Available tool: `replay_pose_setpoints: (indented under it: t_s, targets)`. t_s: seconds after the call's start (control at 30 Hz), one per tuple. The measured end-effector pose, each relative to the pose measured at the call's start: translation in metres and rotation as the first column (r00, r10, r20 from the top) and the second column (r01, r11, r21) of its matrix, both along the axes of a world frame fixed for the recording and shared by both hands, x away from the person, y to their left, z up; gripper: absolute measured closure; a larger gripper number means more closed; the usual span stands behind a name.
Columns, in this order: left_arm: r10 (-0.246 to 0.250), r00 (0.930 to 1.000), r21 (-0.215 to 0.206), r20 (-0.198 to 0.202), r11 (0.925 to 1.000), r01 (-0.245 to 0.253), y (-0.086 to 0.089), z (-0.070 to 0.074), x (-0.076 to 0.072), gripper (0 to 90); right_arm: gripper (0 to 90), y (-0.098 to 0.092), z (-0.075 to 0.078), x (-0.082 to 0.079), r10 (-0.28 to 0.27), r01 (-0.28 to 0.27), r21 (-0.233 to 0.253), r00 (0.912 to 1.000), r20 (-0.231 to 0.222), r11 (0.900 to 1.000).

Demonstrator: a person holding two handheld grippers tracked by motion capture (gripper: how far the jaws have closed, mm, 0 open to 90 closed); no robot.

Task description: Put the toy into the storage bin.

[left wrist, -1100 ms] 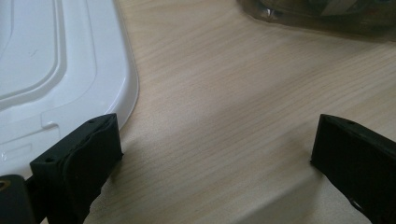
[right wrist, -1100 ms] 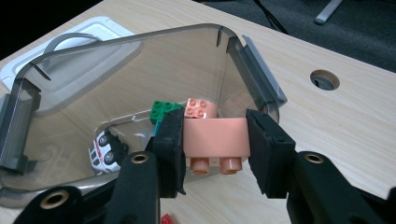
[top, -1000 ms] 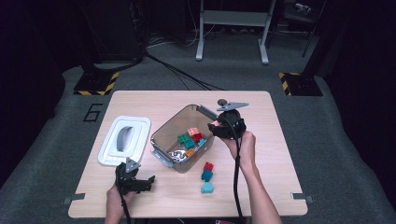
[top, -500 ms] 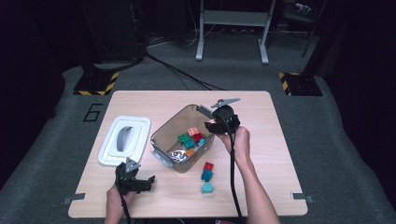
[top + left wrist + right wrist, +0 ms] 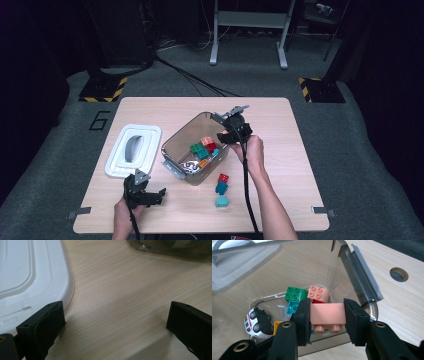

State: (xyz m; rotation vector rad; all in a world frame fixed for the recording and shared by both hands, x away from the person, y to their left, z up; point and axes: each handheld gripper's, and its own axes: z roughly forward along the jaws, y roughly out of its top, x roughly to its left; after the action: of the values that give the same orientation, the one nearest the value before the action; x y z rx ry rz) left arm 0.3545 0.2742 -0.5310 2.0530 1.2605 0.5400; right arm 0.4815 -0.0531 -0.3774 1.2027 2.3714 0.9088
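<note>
Gripping pink brick [image 5: 327, 313] over bin [image 5: 359, 280]

Half hidden behind the pink plastic brick [image 5: 327, 313]: a red brick [image 5: 318, 301]. Cut off at the edge beside that brick: a yellow block [image 5: 277, 327]. Too blurry to tell: shiny bits in the clear plastic box [image 5: 186, 134].

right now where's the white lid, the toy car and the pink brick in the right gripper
white lid [image 5: 134, 150]: high view, on its grey handle recess.
toy car [image 5: 258, 322]: right gripper view, on its underside between the wheels, inside the bin.
pink brick [image 5: 327, 313]: right gripper view, on its side face between the jaws.
</note>
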Motion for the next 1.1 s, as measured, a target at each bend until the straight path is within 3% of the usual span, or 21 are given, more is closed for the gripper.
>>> replay_pose_setpoints:
  t_s: [0.23,0.3,0.33,0.37,0.53,0.77,0.93,0.97,1.03,1.07,1.1]
  targets:
    - [0.001,1.0000,0.000,0.002,1.0000,-0.001,0.000,0.000,0.000,1.5,56.4,-0.001,-0.003,0.001,-0.007,0.007,-0.013,0.9998,-0.019,1.000]
    - [0.001,1.0000,-0.001,0.002,1.0000,-0.001,0.000,0.000,0.000,1.5,48.0,0.000,-0.003,0.000,-0.021,0.020,-0.026,0.9994,-0.027,0.999]
    - [0.000,1.0000,-0.001,0.001,1.0000,0.000,0.000,0.000,0.000,1.6,40.0,-0.002,-0.003,-0.003,-0.028,0.028,-0.005,0.9993,-0.024,1.000]
    - [0.000,1.0000,-0.001,0.001,1.0000,0.000,0.000,0.000,0.000,1.6,40.0,-0.002,-0.003,-0.003,-0.028,0.028,-0.005,0.9993,-0.024,1.000]
    - [-0.008,1.0000,0.008,-0.005,0.9999,0.008,0.001,0.000,0.000,1.6,21.3,-0.010,0.003,-0.021,-0.019,0.019,0.041,0.9997,0.013,0.999]
    - [-0.009,0.9999,0.007,-0.007,0.9999,0.010,0.001,0.001,0.000,1.6,14.6,-0.017,0.001,-0.046,0.011,-0.013,0.069,0.9992,0.038,0.998]
    - [0.001,1.0000,0.005,0.007,1.0000,-0.001,0.000,0.000,0.000,1.6,12.6,-0.023,-0.011,-0.062,0.024,-0.027,0.089,0.9993,0.030,0.996]
    - [0.002,1.0000,0.004,0.007,1.0000,-0.002,0.000,0.000,0.000,1.6,11.2,-0.023,-0.021,-0.068,0.026,-0.027,0.090,0.9995,0.016,0.996]
    - [0.002,1.0000,0.004,0.007,1.0000,-0.002,0.000,0.000,0.000,1.6,10.6,-0.024,-0.024,-0.070,0.030,-0.031,0.092,0.9995,0.014,0.995]
    - [0.001,1.0000,0.005,0.007,1.0000,-0.001,0.000,0.000,0.000,1.6,9.8,-0.025,-0.036,-0.074,0.032,-0.031,0.096,0.9995,-0.003,0.995]
    - [0.002,1.0000,0.004,0.007,1.0000,-0.002,0.000,0.000,0.000,1.6,9.8,-0.025,-0.036,-0.074,0.032,-0.031,0.096,0.9995,-0.003,0.995]
